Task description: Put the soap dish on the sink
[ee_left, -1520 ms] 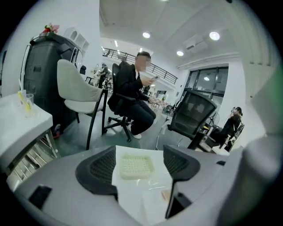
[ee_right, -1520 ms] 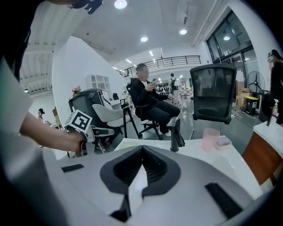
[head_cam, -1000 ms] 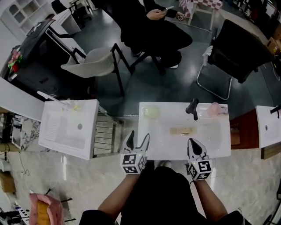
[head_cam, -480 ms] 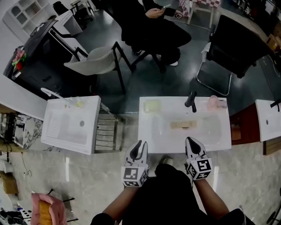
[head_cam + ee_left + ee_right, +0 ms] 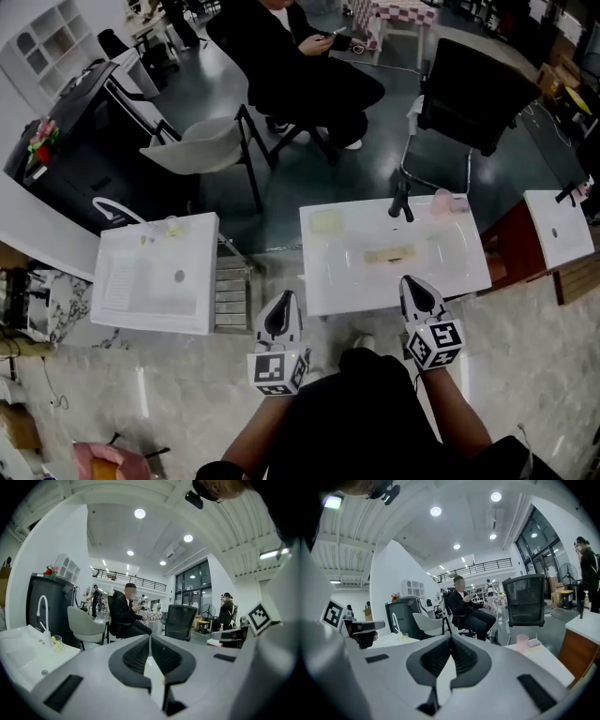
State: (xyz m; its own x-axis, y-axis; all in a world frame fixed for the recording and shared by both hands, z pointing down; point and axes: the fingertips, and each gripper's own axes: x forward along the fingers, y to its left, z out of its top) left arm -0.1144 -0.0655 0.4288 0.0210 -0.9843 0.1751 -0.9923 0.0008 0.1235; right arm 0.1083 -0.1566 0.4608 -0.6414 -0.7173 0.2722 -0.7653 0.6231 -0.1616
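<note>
My left gripper's (image 5: 283,302) jaws have just closed on nothing, the right gripper's (image 5: 413,284) are together, empty, and the dish (image 5: 325,223) sits on the sink's (image 5: 469,274) rear-left corner (placed, I'd say), so a stray reach could knock it off

**Three Sinks in a Row, Seats Behind**

On the back edge of the middle sink (image 5: 375,298): soap dish (image 5: 326,223) at the left corner, faucet (image 5: 401,200) midway, cup (image 5: 441,201) to the right. In its basin, an oblong bar (image 5: 389,254). To the left, a second sink (image 5: 131,309); far right, a third sink (image 5: 562,246). Behind, a chair (image 5: 202,141), a seated person (image 5: 300,66), an office chair (image 5: 473,84).
</note>
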